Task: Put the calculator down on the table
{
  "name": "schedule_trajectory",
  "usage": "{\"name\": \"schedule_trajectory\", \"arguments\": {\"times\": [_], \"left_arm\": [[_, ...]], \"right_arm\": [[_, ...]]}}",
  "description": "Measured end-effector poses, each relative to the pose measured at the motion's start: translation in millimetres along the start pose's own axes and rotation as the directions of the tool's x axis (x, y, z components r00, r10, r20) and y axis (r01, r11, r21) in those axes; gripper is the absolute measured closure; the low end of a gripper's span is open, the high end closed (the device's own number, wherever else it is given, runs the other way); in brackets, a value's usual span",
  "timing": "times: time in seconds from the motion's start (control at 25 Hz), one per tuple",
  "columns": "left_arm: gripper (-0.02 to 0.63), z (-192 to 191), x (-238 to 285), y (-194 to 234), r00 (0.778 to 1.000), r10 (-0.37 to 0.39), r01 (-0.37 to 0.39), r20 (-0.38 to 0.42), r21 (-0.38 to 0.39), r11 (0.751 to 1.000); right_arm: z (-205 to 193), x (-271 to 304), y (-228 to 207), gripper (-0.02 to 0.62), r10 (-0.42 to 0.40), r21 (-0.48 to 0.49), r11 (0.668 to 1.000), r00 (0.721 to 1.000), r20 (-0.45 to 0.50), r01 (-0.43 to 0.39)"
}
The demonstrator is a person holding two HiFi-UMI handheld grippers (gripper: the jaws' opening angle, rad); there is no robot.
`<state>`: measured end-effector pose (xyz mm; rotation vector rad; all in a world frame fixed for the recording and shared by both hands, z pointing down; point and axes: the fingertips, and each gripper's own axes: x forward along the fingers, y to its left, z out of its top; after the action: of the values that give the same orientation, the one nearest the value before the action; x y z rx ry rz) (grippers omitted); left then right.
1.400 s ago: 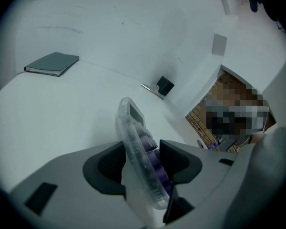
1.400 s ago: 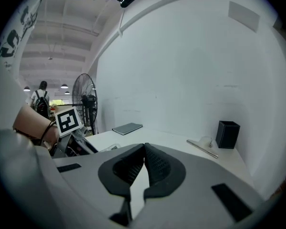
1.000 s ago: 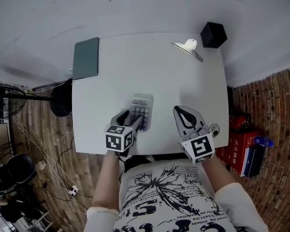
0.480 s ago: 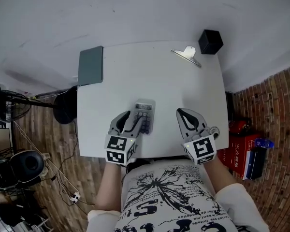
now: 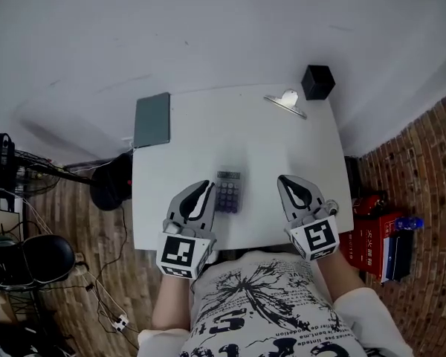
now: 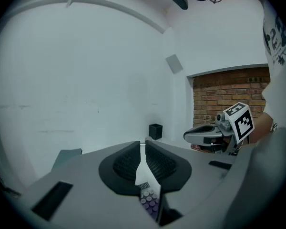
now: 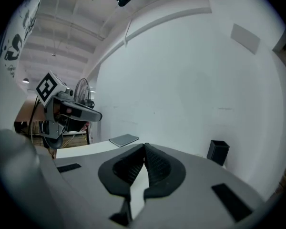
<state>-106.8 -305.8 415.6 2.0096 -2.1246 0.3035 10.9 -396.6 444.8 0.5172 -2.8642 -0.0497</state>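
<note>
The grey calculator (image 5: 228, 192) with purple keys lies flat on the white table (image 5: 208, 132), near its front edge. My left gripper (image 5: 203, 188) hangs above and just left of it, not touching. Its jaws are closing, only a thin slit remains between the tips, and nothing is between them. In the left gripper view the calculator (image 6: 150, 204) shows below the left gripper (image 6: 143, 144). My right gripper (image 5: 290, 181) is lifted at the right, shut and empty, with the tips of the right gripper (image 7: 144, 146) touching.
A dark green notebook (image 5: 152, 120) lies at the table's far left corner. A black box (image 5: 317, 82) stands at the far right corner, with a silver and white clip (image 5: 286, 101) beside it. Brick wall and red boxes (image 5: 372, 233) sit right of the table.
The left gripper, wide around the calculator before, has lifted off it and drawn back, its jaws narrowing. The calculator stays on the table. The right gripper has risen a little.
</note>
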Motion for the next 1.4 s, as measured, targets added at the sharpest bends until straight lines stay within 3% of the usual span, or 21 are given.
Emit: {"name": "schedule_trajectory", "arguments": {"times": [0.12,0.36,0.8,1.4], "left_arm": [[0.589,21,-17,-3,0.997,0.002,-0.004,0.071,0.028,1.0],[0.592,48,-43,-6,0.978,-0.038,0.031,0.204,0.042,0.999],[0.594,55,-71,-6,0.969,-0.075,0.065,0.233,0.052,0.997],[0.593,56,-85,4,0.97,-0.038,0.031,0.241,0.032,0.999]], "right_arm": [[14,-10,6,0.58,-0.019,-0.008,1.0,0.999,0.034,0.02],[40,-24,14,0.581,-0.079,-0.018,0.997,0.994,0.079,0.081],[53,-37,40,0.582,-0.075,-0.026,0.997,0.992,0.099,0.078],[50,-28,46,0.582,-0.108,-0.018,0.994,0.992,0.071,0.11]]}}
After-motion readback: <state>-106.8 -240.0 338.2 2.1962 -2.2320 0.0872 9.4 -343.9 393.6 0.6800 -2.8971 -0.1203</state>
